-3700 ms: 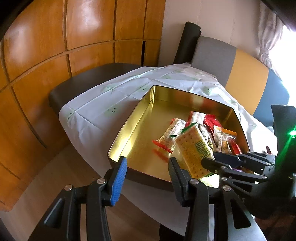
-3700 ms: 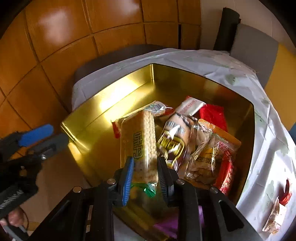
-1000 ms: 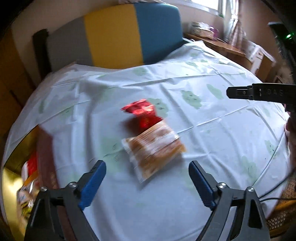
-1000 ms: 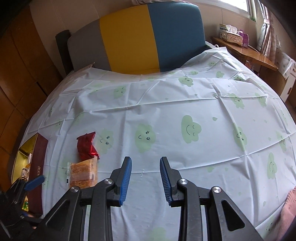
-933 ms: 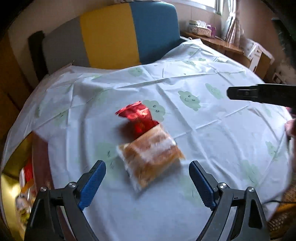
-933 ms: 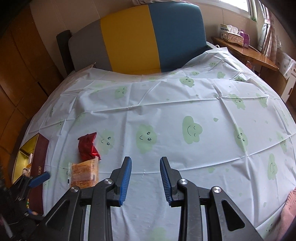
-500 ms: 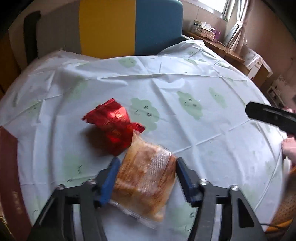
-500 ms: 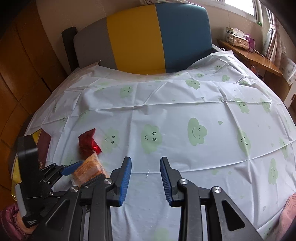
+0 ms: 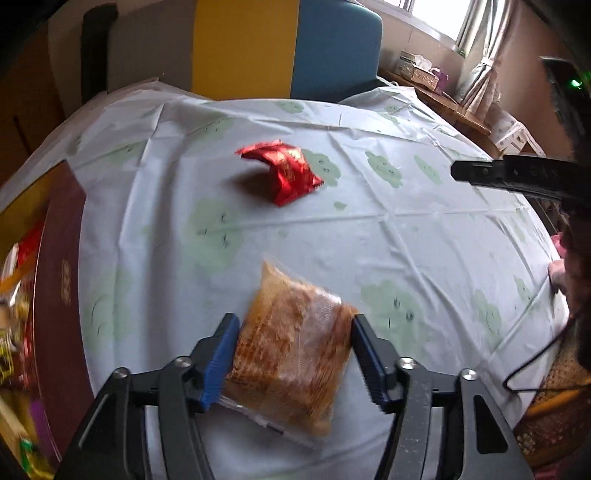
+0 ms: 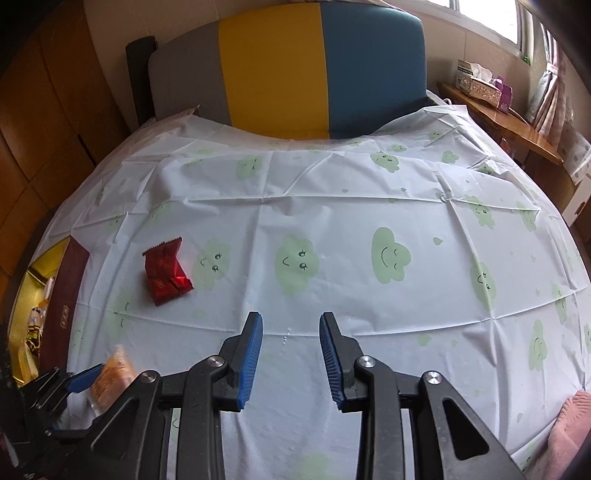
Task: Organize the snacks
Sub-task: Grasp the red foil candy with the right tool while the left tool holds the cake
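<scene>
No label is readable. The left gripper (image 9: 291,354) clamps the orange pack (image 9: 291,350); the right gripper (image 10: 291,350) is half open, empty. A red packet (image 9: 284,171) lies beyond on the cloth (image 9: 424,240).

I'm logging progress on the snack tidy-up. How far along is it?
Done: several packets already lie in the gold tin. In hand: the left hand-held gripper is shut on the orange snack packet. Left: the red packet lies loose on the tablecloth; the right hand-held gripper is open.

soft daylight from the upper-right window (image 10: 484,18), motion blur at left, heavy fisheye edge warp
</scene>
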